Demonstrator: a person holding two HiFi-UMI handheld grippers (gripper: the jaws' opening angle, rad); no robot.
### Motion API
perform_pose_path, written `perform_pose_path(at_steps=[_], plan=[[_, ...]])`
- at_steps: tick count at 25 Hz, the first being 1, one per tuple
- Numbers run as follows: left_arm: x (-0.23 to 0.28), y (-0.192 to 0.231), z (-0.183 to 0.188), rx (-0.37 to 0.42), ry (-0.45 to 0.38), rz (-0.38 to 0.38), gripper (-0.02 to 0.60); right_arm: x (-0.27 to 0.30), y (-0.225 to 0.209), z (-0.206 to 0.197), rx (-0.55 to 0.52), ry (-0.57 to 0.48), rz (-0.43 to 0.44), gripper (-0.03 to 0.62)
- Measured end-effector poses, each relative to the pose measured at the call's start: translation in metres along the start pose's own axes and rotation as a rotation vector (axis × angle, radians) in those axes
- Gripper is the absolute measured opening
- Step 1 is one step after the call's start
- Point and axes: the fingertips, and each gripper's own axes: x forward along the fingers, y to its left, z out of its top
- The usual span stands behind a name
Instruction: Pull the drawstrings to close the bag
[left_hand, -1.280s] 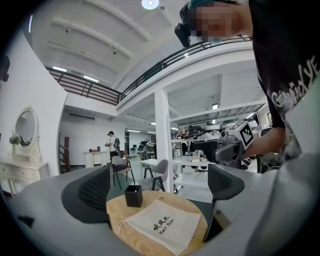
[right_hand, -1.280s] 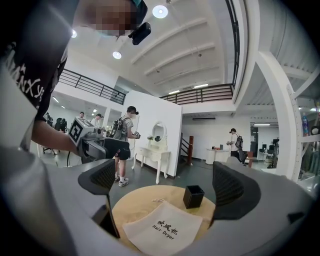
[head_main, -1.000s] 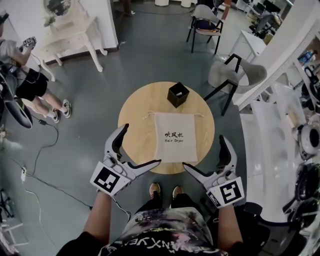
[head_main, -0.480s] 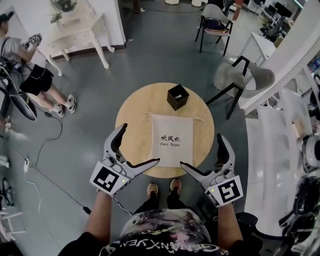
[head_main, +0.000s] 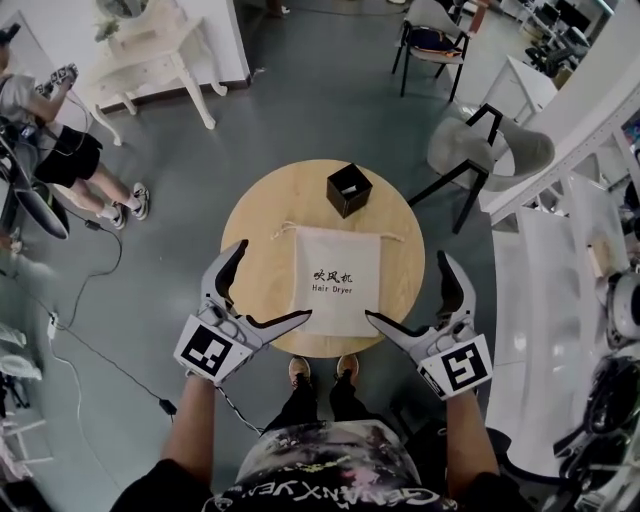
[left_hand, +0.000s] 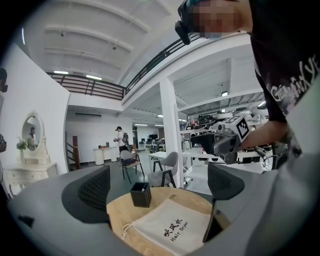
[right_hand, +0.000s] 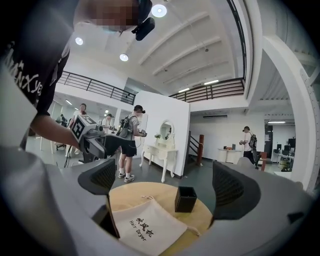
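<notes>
Holds the left gripper (head_main: 274, 280) and the right gripper (head_main: 405, 286) out in front at the near rim of the round bench (head_main: 260, 215). Reaches forward with both forearms from the body, roughly parallel, marker cubes facing up. Angles each gripper inward, one on either side of the bag (head_main: 335, 285).

Has both grippers released: jaws spread wide with nothing between them, as seen along the left gripper (left_hand: 160, 187) and along the right gripper (right_hand: 167, 182).

Finds the bag lying flat near the middle of the bench, printed side up, mouth toward the far side and just short of the black box (head_main: 349, 189). Shows the drawstrings (head_main: 281, 230) trailing loose at the bag's two top corners.

Cannot tell from the head view whether the inner jaw tips touch the bag's near corners or hang above them. Loses one near corner of the bag behind the jaw body in each gripper view. Covers part of the bench's near rim with the grippers. Cuts off the upper arms at the bottom of the head view. Leaves the strings too thin to trace fully.
</notes>
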Motion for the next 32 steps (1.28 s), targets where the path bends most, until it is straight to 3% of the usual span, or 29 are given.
perform_pose_path(at_steps=[6, 11, 18, 25, 32], plan=[[0.017, 0.019, -0.023, 0.095, 0.075, -0.058, 0.584, 0.023, -0.021, -0.015, -0.086, 0.044, 0.011, 0.584], [0.036, 0.035, -0.047, 0.193, 0.161, -0.118, 0.584, 0.043, -0.041, -0.040, -0.163, 0.117, 0.083, 0.584], [0.058, 0.049, -0.079, 0.255, 0.265, -0.208, 0.584, 0.064, -0.060, -0.076, -0.201, 0.281, 0.171, 0.584], [0.082, 0.062, -0.137, 0.283, 0.408, -0.320, 0.584, 0.089, -0.073, -0.124, -0.250, 0.391, 0.268, 0.584], [0.108, 0.080, -0.193, 0.371, 0.555, -0.420, 0.584, 0.107, -0.094, -0.183, -0.308, 0.522, 0.326, 0.584]])
